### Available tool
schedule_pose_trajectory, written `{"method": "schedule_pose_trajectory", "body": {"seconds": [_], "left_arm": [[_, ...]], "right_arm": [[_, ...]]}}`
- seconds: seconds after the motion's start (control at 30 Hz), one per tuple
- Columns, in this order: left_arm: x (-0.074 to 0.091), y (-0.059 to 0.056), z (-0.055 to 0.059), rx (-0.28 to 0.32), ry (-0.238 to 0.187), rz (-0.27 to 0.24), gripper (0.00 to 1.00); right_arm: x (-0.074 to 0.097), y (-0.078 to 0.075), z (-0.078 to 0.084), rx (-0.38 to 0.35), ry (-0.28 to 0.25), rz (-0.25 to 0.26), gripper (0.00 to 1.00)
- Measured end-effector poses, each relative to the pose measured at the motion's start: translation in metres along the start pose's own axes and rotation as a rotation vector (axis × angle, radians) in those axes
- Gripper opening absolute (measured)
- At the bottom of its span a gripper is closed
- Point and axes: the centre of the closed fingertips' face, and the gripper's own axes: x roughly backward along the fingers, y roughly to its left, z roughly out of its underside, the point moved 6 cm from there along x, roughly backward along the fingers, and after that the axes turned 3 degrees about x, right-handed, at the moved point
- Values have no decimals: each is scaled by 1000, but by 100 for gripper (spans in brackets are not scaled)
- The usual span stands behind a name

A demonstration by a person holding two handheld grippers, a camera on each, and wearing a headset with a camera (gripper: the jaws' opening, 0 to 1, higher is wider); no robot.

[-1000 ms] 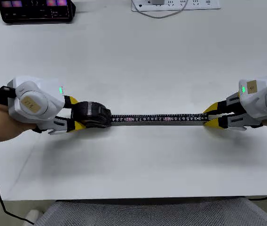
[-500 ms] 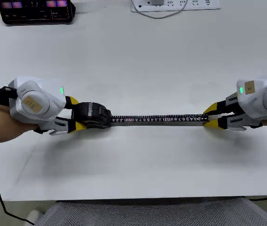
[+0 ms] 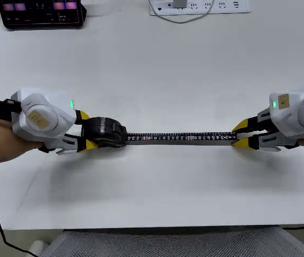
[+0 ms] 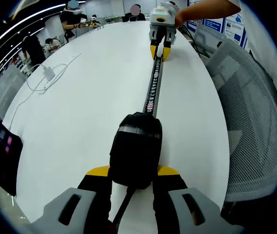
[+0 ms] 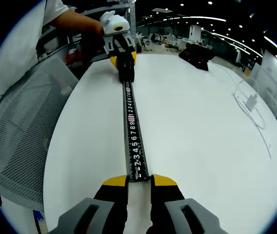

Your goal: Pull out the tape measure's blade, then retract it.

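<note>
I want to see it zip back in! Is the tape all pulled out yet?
Done: the blade is pulled out, stretched over the table from the black case to the right gripper. In hand: the left gripper is shut on the case, and the right gripper is shut on the blade's tip. Left to do: letting the blade slide back into the case.

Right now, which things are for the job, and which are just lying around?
For the job: tape measure held in the left gripper; its blade, pulled out, tip pinched by the right gripper.
Just lying around: black box with lit buttons, white power strip, white cable, mesh chair.
</note>
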Motion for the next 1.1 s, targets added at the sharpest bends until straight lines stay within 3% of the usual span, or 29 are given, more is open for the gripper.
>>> {"method": "schedule_pose_trajectory", "body": {"seconds": [0.13, 0.5, 0.73, 1.1], "left_arm": [[-1, -1, 1, 14, 7, 10, 36], [1, 0, 0, 13, 5, 0, 34], [7, 0, -2, 78, -26, -5, 42], [17, -3, -3, 116, -53, -45, 44]], "right_arm": [[2, -1, -1, -27, -2, 4, 19], [4, -1, -5, -36, -8, 18, 22], [6, 3, -6, -70, -14, 33, 26], [8, 10, -7, -118, -28, 61, 31]]}}
